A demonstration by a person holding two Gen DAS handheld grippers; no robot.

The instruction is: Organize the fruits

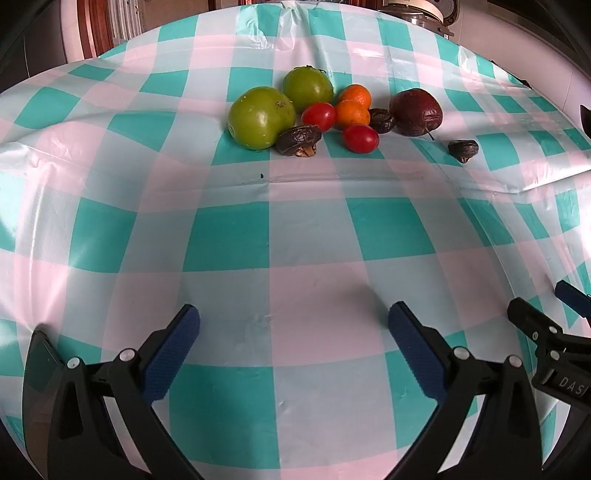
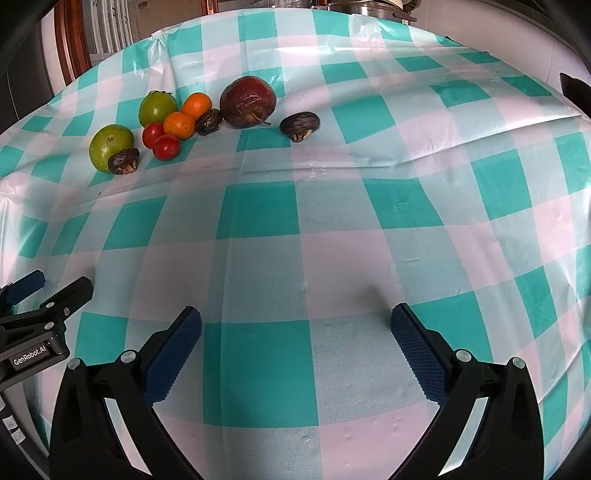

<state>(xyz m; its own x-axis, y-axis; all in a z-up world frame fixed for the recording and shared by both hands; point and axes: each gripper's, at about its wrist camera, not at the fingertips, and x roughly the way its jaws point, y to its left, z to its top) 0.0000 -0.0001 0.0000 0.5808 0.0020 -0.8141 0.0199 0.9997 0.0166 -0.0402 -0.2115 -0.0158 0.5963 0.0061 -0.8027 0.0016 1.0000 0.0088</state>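
Fruits lie in a cluster at the far side of a checked tablecloth (image 1: 295,240): two green fruits (image 1: 261,117) (image 1: 307,88), two oranges (image 1: 352,112), two red tomatoes (image 1: 360,138), a dark red wrinkled apple (image 1: 416,112), and three dark brown shrivelled fruits, one (image 1: 463,149) lying apart to the right. The right wrist view shows the same cluster at upper left, with the apple (image 2: 248,102) and the lone brown fruit (image 2: 300,126). My left gripper (image 1: 293,325) is open and empty, well short of the fruits. My right gripper (image 2: 295,326) is open and empty too.
The right gripper shows at the right edge of the left wrist view (image 1: 554,343); the left gripper shows at the left edge of the right wrist view (image 2: 40,314). A metal pot (image 2: 369,7) stands beyond the table's far edge. Wooden furniture (image 1: 99,29) stands at back left.
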